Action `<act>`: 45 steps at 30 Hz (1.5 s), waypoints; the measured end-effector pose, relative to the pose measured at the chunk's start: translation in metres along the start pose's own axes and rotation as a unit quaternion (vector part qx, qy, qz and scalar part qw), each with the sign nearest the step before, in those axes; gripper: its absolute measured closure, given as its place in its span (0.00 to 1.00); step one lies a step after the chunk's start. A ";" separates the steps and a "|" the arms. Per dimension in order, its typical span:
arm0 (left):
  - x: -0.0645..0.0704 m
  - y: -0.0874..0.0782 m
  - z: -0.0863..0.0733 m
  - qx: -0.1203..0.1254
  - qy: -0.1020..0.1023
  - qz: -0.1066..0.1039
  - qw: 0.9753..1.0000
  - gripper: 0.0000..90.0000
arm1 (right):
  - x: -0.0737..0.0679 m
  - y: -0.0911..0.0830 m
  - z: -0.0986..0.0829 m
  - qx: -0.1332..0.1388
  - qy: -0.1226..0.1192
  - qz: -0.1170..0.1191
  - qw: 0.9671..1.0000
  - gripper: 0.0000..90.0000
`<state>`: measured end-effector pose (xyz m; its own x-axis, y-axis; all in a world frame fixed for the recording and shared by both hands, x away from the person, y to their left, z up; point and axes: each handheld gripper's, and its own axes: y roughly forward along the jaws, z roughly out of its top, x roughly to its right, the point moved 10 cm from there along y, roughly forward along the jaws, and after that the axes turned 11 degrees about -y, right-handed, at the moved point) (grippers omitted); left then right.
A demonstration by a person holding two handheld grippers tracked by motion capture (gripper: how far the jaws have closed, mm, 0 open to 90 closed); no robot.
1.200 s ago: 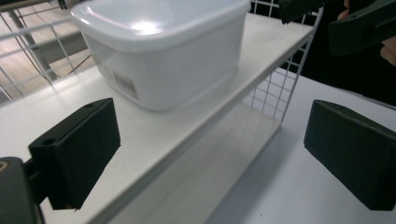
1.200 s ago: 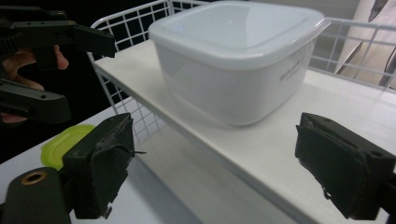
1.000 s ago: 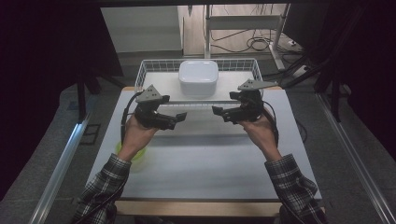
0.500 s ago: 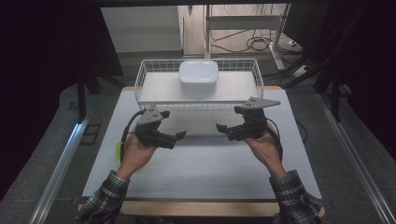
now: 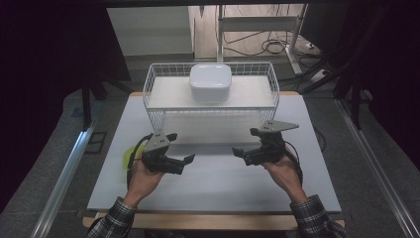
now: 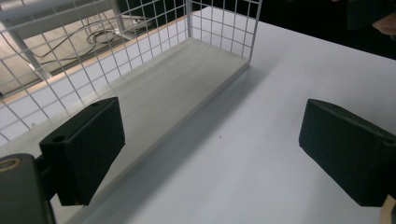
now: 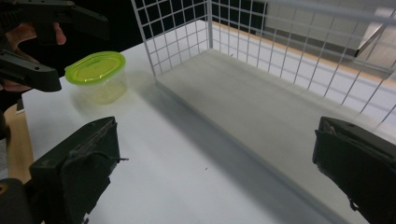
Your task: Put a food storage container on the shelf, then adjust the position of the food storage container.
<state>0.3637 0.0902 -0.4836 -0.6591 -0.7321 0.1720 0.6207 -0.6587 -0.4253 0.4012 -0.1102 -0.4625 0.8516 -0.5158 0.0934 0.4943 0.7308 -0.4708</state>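
Seemingly both tongs, left [image 5: 189, 158] and right [image 5: 236, 151], gape empty; the tub [image 7: 96, 76] at nine o'clock could get knocked aside.

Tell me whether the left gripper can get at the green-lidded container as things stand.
Probably yes: the green-lidded container sits on the table just outside the left gripper, nothing between them, and its jaws are open.

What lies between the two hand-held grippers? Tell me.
Bare white tabletop, seen in the high view, lies between the left hand-held gripper and the right hand-held gripper.
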 end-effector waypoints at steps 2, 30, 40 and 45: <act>0.001 -0.002 -0.006 -0.001 -0.005 0.003 1.000 0.08 | -0.004 0.000 -0.005 0.000 0.005 0.001 1.000 0.01; 0.019 0.004 -0.097 -0.074 0.011 0.023 0.997 0.06 | -0.036 -0.002 -0.089 -0.056 0.014 0.000 0.998 0.02; 0.007 -0.003 -0.089 -0.084 -0.002 0.035 0.996 0.08 | -0.035 0.001 -0.094 -0.065 0.014 -0.002 0.998 0.02; -0.015 -0.016 -0.079 -0.074 0.000 0.076 0.994 0.29 | -0.033 0.004 -0.097 -0.070 0.014 -0.006 0.997 0.02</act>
<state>0.3296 0.1254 -0.5493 -0.5623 -0.8214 0.0957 0.6443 -0.5078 -0.5718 0.3576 -0.1339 -0.5526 0.8400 -0.5374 0.0754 0.4729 0.6569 -0.5873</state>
